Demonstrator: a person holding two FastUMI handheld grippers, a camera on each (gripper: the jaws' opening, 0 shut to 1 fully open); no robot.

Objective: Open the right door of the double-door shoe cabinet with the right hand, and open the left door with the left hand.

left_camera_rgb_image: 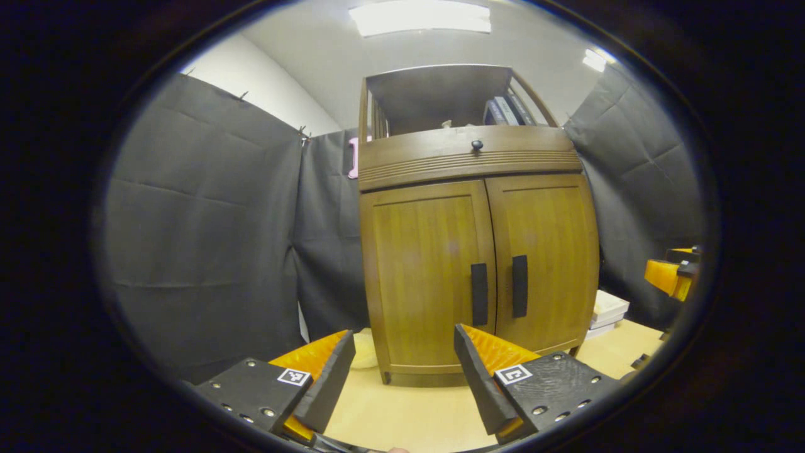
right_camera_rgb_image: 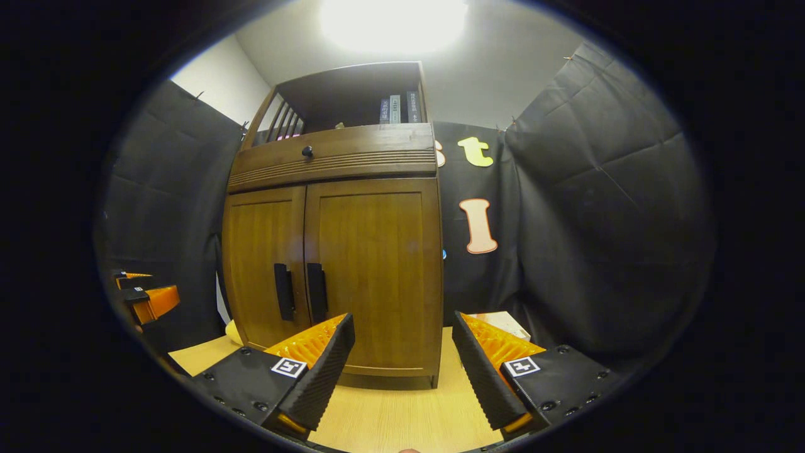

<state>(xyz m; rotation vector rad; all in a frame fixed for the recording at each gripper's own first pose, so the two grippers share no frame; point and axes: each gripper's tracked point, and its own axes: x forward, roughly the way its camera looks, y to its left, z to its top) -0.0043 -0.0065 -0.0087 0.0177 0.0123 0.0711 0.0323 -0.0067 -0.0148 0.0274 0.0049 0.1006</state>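
Note:
A brown wooden shoe cabinet [left_camera_rgb_image: 478, 264] [right_camera_rgb_image: 333, 264] stands on a light wooden table, both doors closed. The left door [left_camera_rgb_image: 424, 277] [right_camera_rgb_image: 261, 264] and right door [left_camera_rgb_image: 544, 258] [right_camera_rgb_image: 377, 264] each carry a dark vertical handle near the middle seam: left handle [left_camera_rgb_image: 479, 294] [right_camera_rgb_image: 283, 291], right handle [left_camera_rgb_image: 519, 286] [right_camera_rgb_image: 316, 292]. My left gripper [left_camera_rgb_image: 402, 352] is open, a short way in front of the left door. My right gripper [right_camera_rgb_image: 402, 343] is open too, in front of the right door's lower part. Each gripper also appears at the other view's edge [left_camera_rgb_image: 673, 277] [right_camera_rgb_image: 148, 299].
Above the doors sits a drawer with a small dark knob [left_camera_rgb_image: 477, 145] [right_camera_rgb_image: 307, 151], and an open shelf holds books [left_camera_rgb_image: 506, 110] [right_camera_rgb_image: 396, 108]. A stack of white boxes [left_camera_rgb_image: 607, 311] lies right of the cabinet. Black cloth walls enclose the booth. The table [left_camera_rgb_image: 409, 415] extends in front.

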